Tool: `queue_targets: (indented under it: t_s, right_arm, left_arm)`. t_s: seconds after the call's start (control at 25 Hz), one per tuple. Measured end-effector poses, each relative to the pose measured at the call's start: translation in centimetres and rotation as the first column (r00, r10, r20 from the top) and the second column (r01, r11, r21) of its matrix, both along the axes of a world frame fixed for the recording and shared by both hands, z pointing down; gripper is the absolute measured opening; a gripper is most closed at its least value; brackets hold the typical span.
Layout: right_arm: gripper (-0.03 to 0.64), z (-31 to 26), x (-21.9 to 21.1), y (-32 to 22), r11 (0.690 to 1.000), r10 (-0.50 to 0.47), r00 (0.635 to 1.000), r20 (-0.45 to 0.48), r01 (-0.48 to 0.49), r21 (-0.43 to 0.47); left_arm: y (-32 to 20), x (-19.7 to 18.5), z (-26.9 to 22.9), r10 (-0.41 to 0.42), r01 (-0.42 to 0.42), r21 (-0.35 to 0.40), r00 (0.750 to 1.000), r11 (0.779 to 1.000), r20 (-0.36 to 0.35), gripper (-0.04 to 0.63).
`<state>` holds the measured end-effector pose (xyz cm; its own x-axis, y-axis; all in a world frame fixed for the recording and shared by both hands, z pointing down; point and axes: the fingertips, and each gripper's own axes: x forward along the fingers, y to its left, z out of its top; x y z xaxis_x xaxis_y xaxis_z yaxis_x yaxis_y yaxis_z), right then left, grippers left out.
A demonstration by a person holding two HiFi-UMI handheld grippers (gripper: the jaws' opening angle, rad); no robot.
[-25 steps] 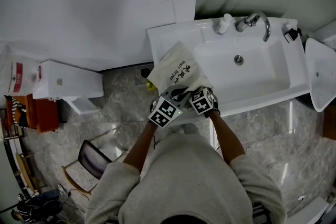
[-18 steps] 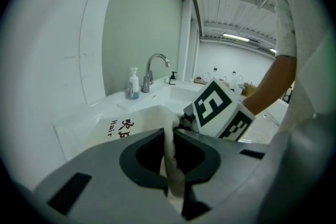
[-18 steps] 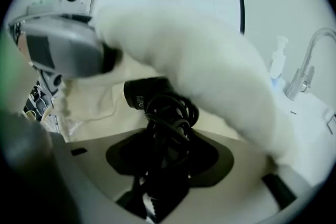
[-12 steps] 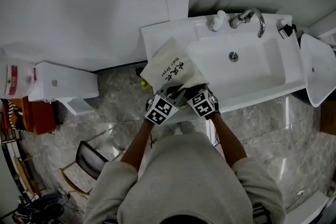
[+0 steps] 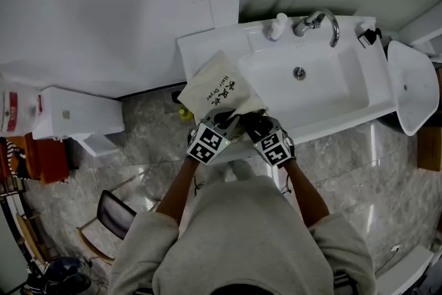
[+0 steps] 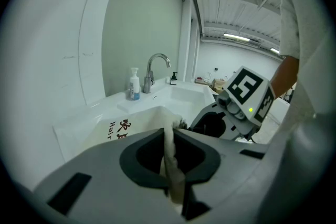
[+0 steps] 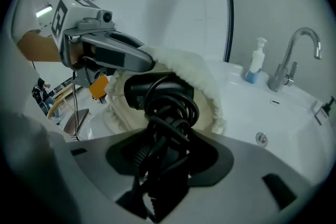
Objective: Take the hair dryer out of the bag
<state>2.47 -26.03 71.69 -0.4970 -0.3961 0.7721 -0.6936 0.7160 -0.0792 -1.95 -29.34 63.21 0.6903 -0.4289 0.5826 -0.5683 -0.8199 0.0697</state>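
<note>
Where jaws clamp, hair dryer (image 7: 160, 97) sits.

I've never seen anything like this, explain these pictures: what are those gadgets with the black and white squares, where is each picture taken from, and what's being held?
A person stands at a white sink holding a two-jaw gripper in each hand; the checkered cubes are part of them. One picture looks down from a camera on the person's head; the other two come from cameras riding on the grippers, looking along their jaws. On the sink's left ledge lies a cream cloth bag. The left gripper pinches the bag's edge. The right gripper is clamped on a black hair dryer and its coiled cord at the bag's mouth. A faucet and soap bottle stand behind the basin.
</note>
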Motion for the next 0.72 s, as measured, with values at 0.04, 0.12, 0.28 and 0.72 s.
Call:
queue_targets:
  t_s: [0.04,0.12,0.28,0.72]
  right_arm:
    - [0.207,-0.1,0.4,0.3,1.000,0.006,1.000,-0.002,-0.006,0.001]
    - [0.207,-0.3,1.2,0.8,1.000,0.017,1.000,-0.002,-0.017,0.004]
    - [0.207,-0.5,2.9,2.4,0.999,0.035,0.999,-0.003,-0.035,0.002]
    - [0.207,-2.0,5.3,7.5,0.998,0.055,0.998,0.033,-0.054,-0.011]
  left_arm:
    - [-0.1,0.0,0.0,0.000,0.000,0.000,1.000,1.000,0.001,0.029]
    - [-0.3,0.2,0.1,-0.002,0.002,0.000,1.000,1.000,0.001,0.029]
    - [-0.2,0.5,0.5,0.009,-0.009,-0.003,1.000,1.000,0.008,0.029]
    - [-0.7,1.7,0.9,0.005,-0.005,-0.012,1.000,1.000,0.019,0.029]
